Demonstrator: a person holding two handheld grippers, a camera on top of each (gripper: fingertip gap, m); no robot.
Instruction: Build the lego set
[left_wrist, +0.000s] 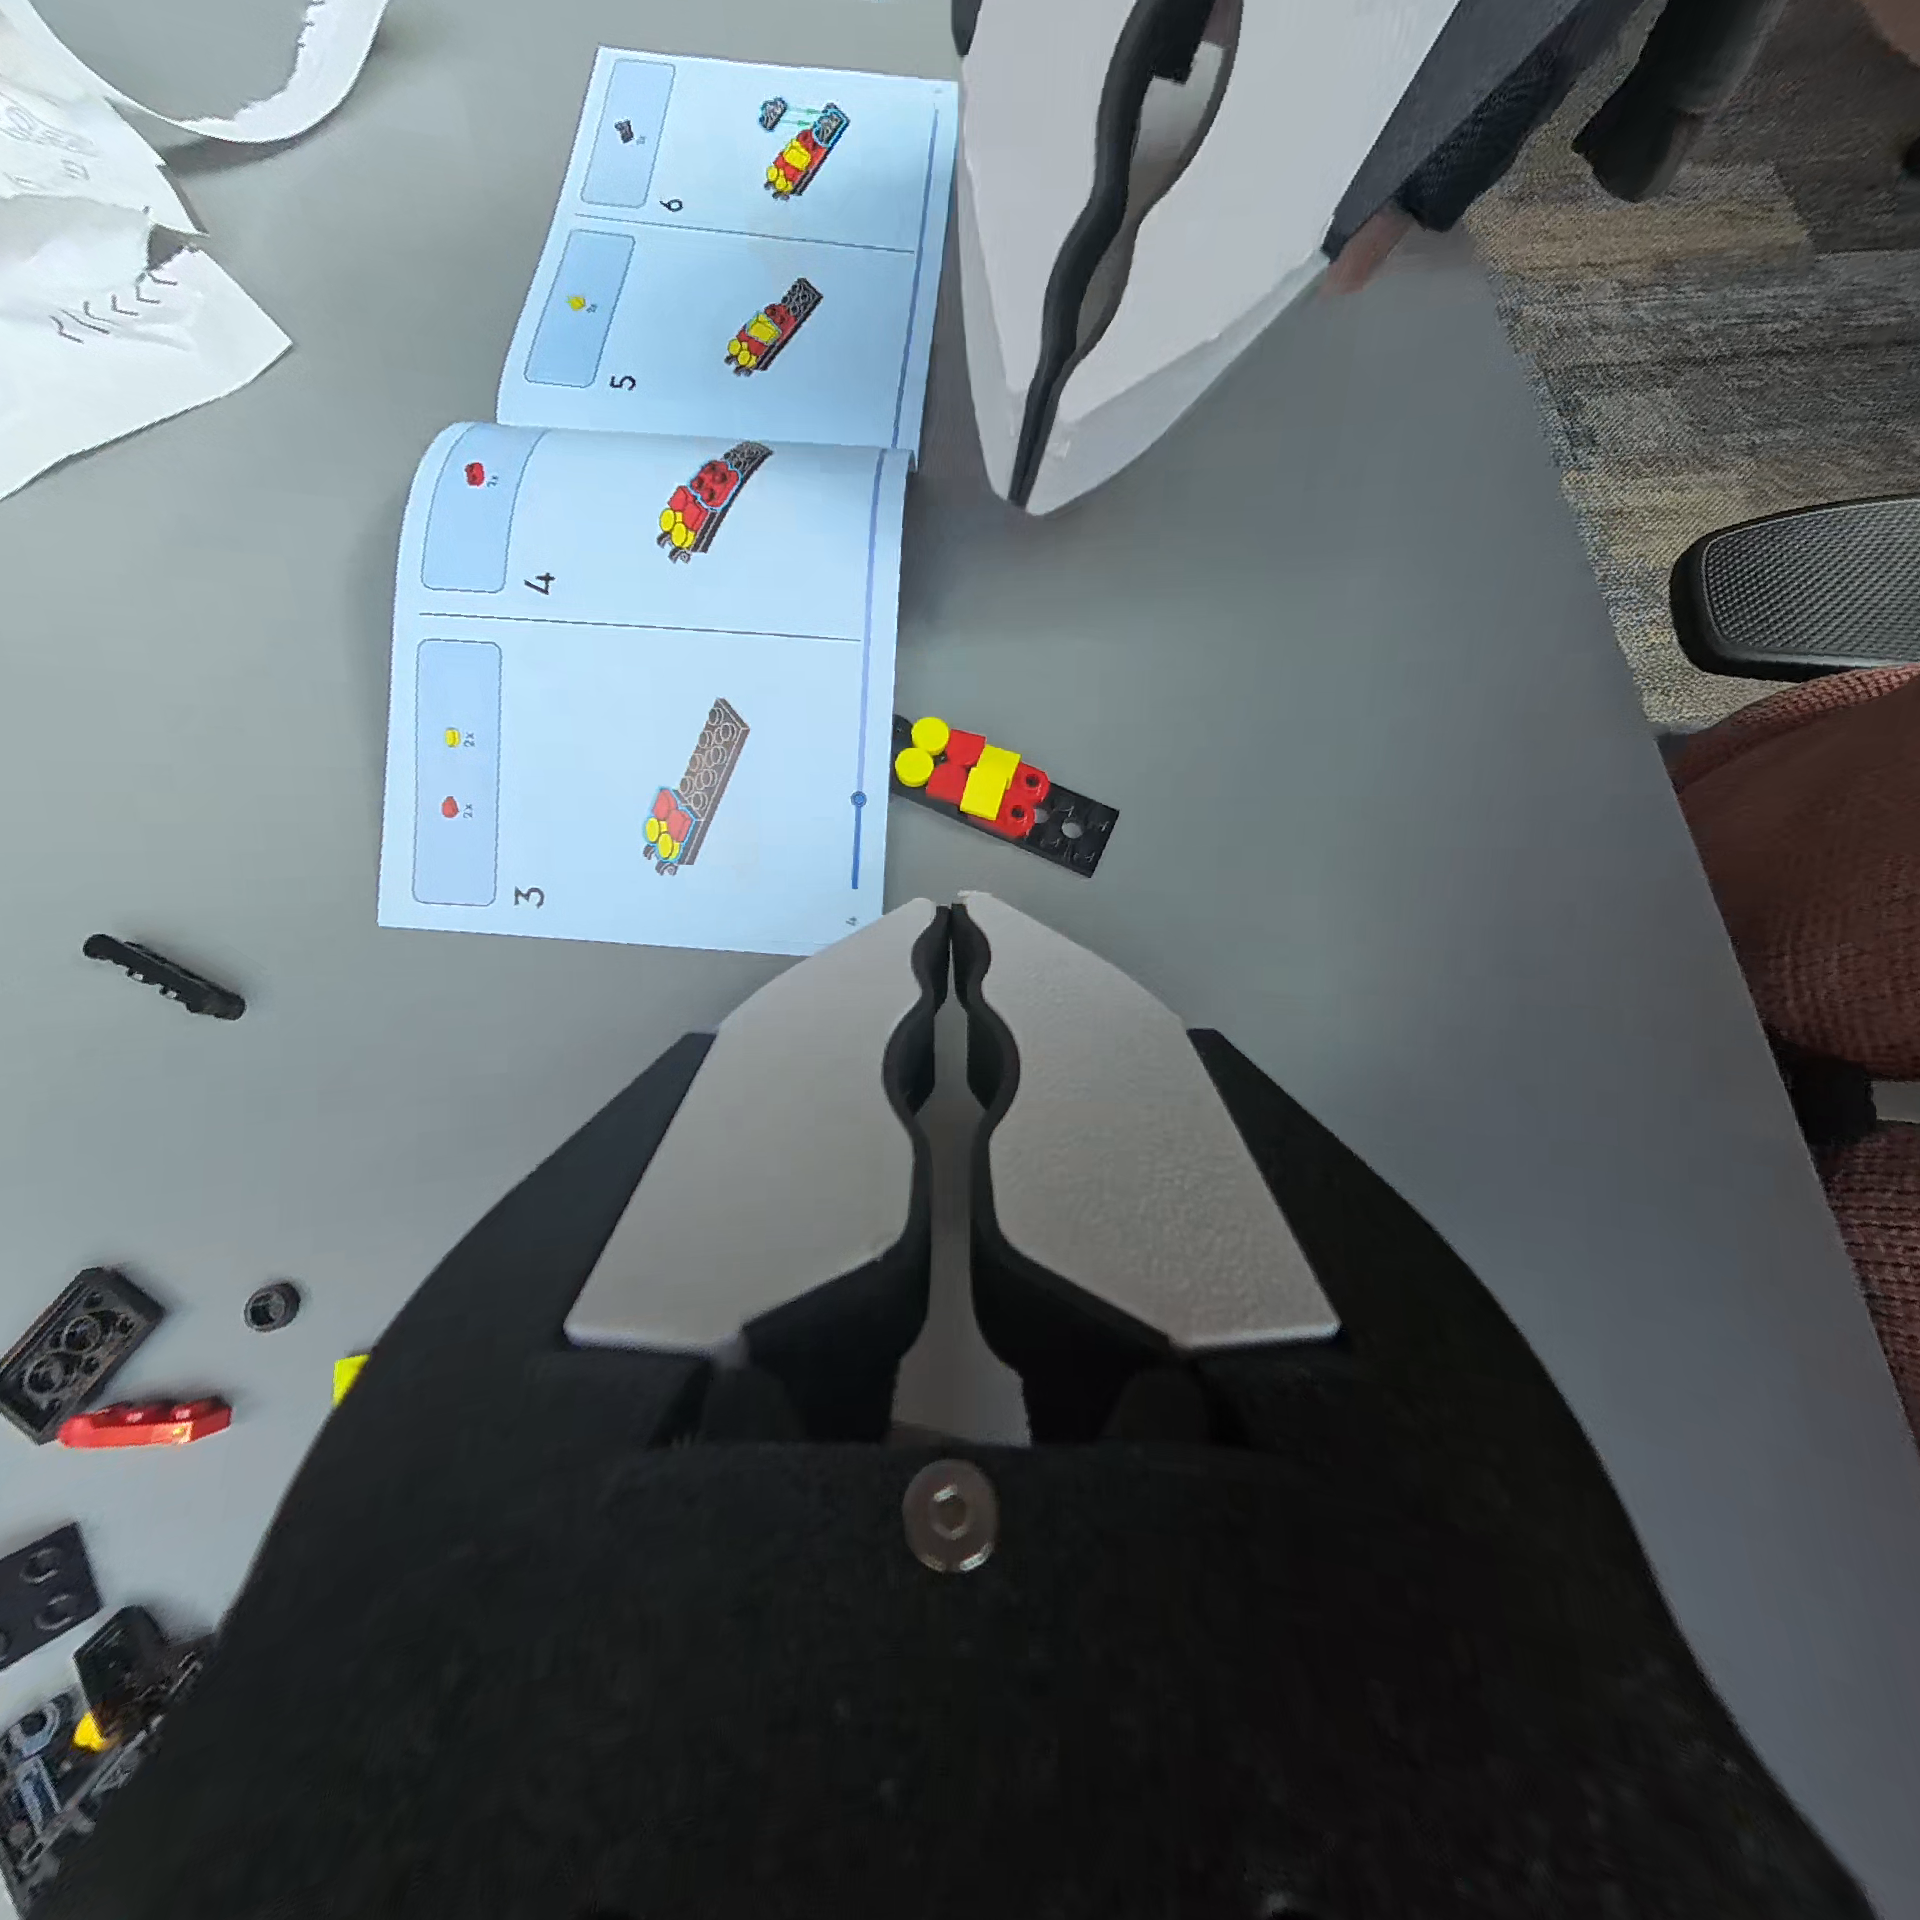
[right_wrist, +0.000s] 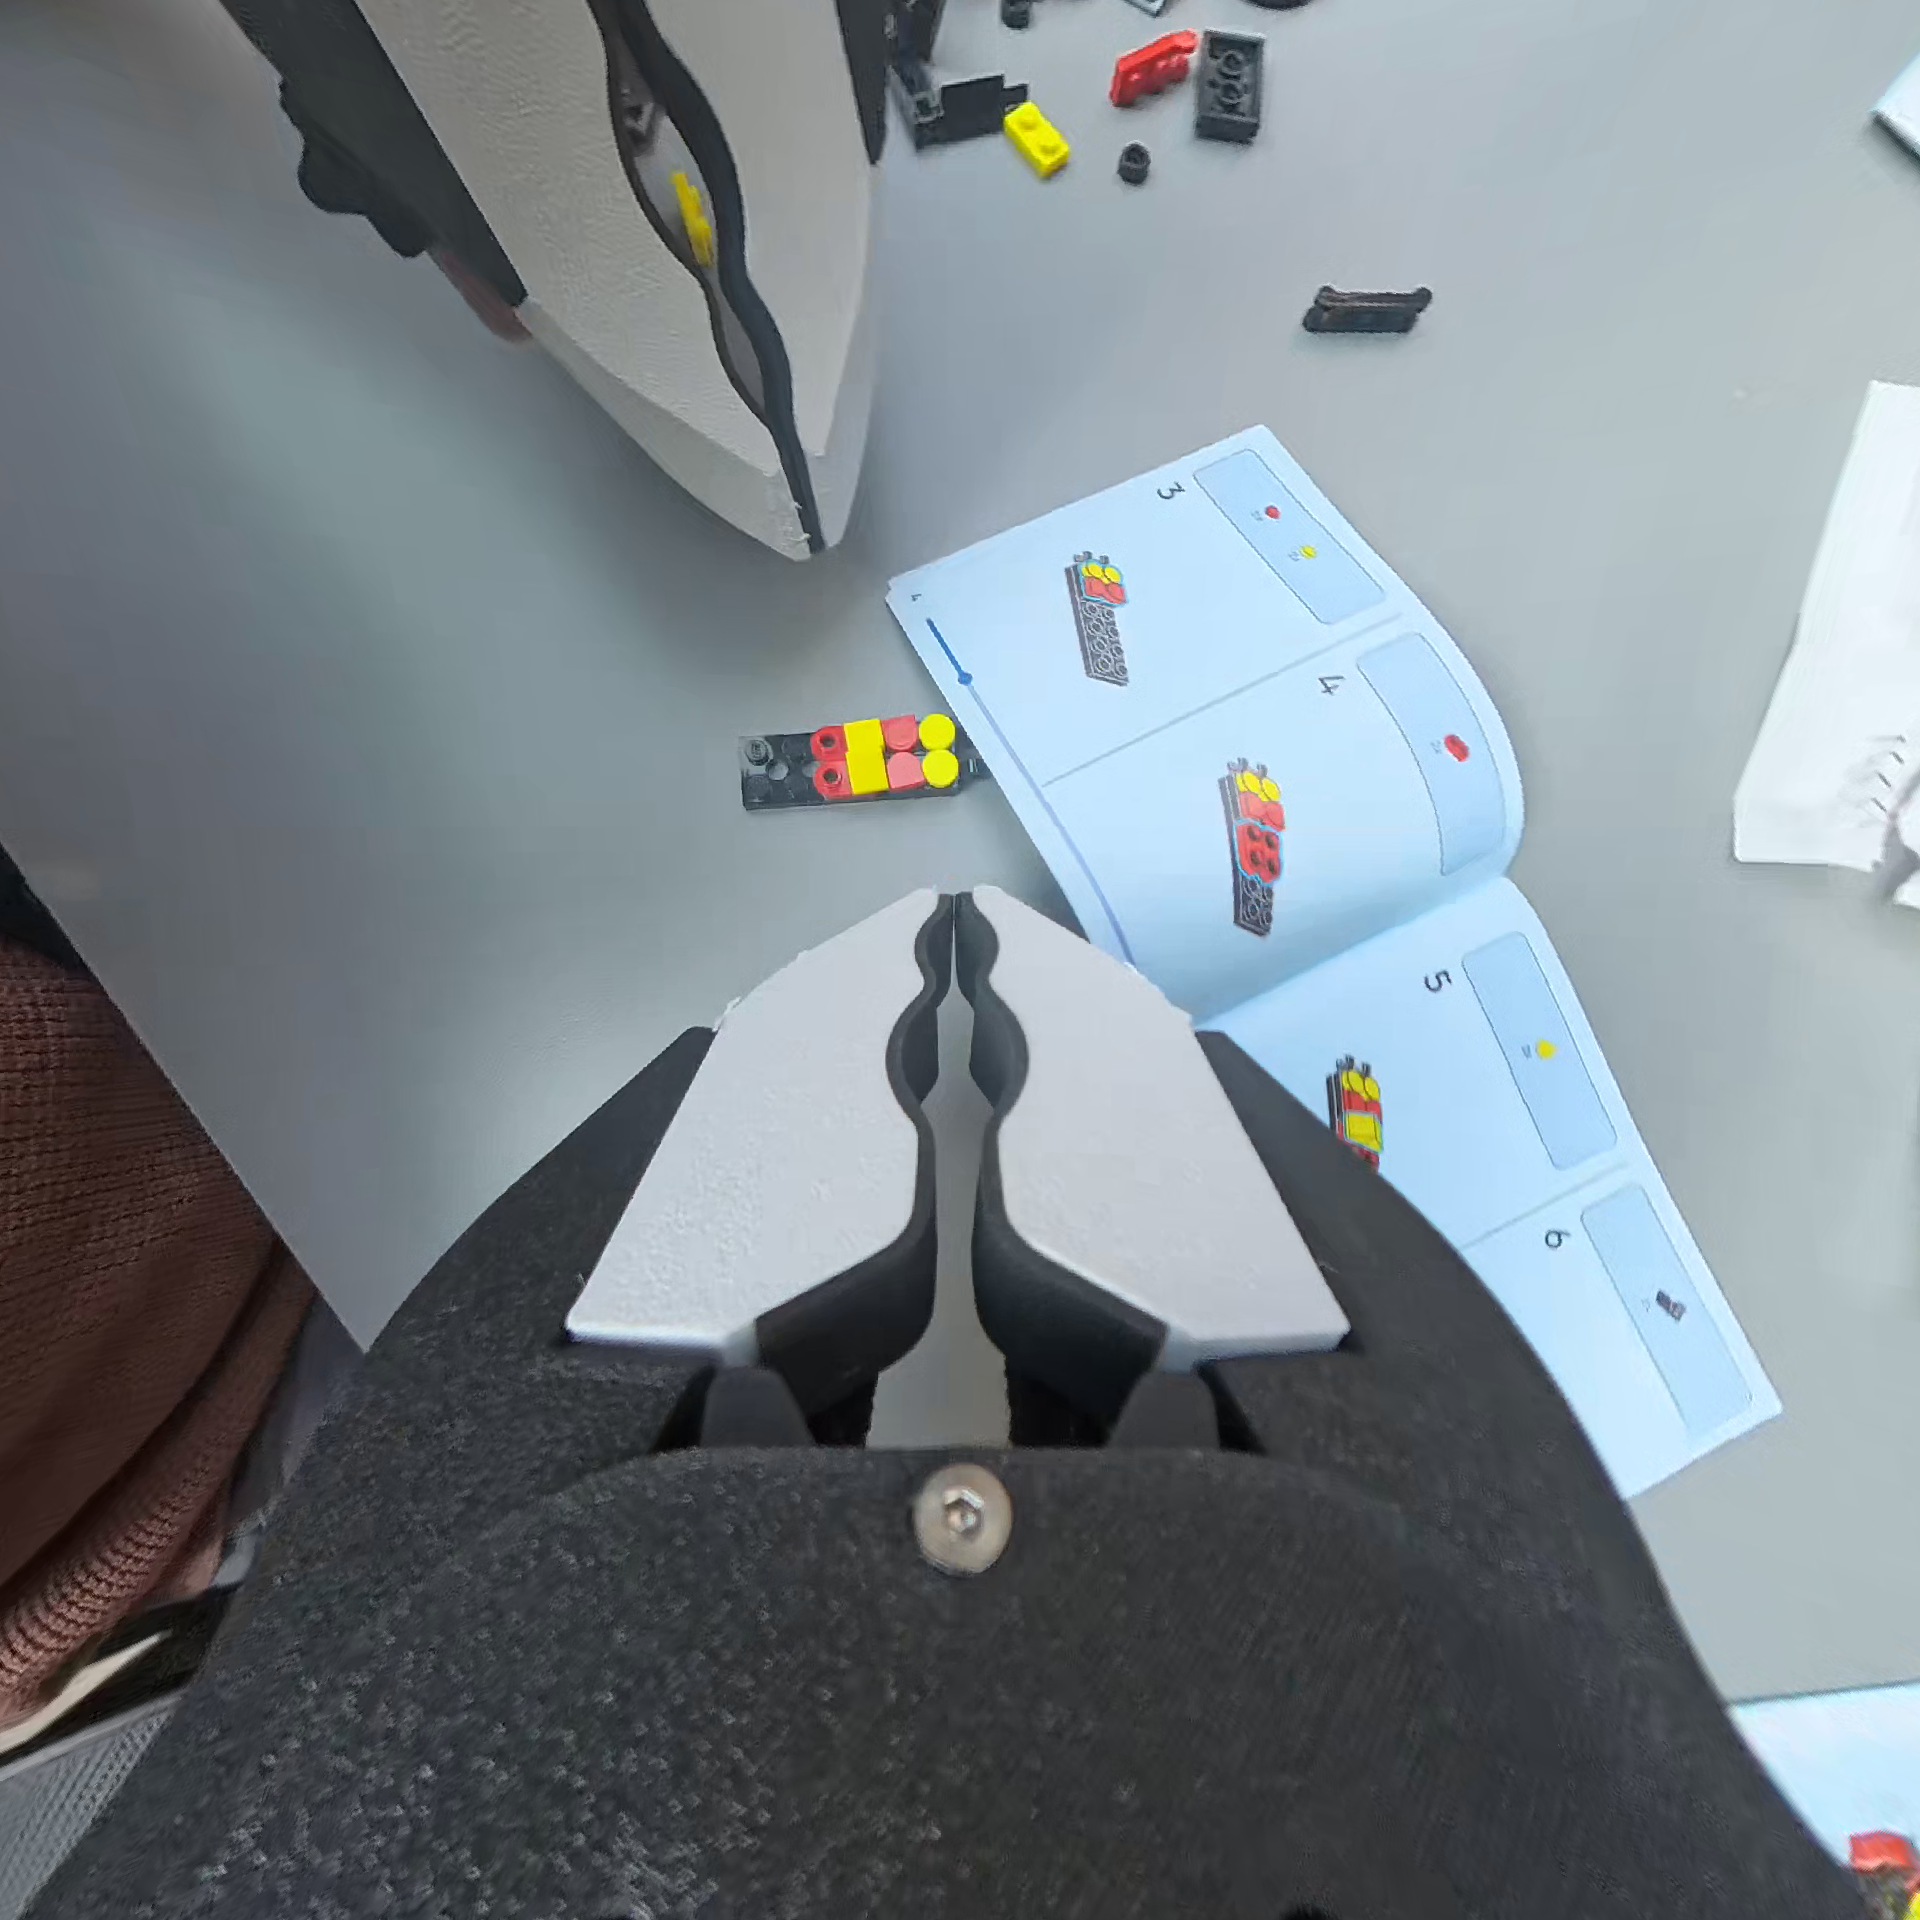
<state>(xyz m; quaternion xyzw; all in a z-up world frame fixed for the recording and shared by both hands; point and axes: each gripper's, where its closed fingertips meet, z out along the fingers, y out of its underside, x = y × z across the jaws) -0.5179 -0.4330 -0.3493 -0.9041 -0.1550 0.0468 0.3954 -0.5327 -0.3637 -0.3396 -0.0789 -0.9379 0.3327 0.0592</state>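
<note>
The partial build (left_wrist: 997, 790) is a black plate carrying red bricks, a yellow brick and two yellow round studs. It lies on the grey table against the edge of the open instruction booklet (left_wrist: 644, 675). My left gripper (left_wrist: 951, 909) is shut and empty, just short of the build. My right gripper (left_wrist: 1029, 488) hangs beyond the build, tips down and shut. In the right wrist view my right gripper (right_wrist: 954, 899) is shut and empty, close to the build (right_wrist: 862, 758) and the booklet (right_wrist: 1299, 831). My left gripper (right_wrist: 805, 540) shows at the upper left.
Loose pieces lie left of my left gripper: a long black piece (left_wrist: 161, 977), a black brick (left_wrist: 78, 1351), a red piece (left_wrist: 145, 1421), a black ring (left_wrist: 272, 1306) and a yellow brick (right_wrist: 1036, 135). Torn white paper (left_wrist: 104, 260) lies far left. The table edge, a chair armrest (left_wrist: 1808, 592) and a knit sleeve (right_wrist: 104, 1299) are on the right.
</note>
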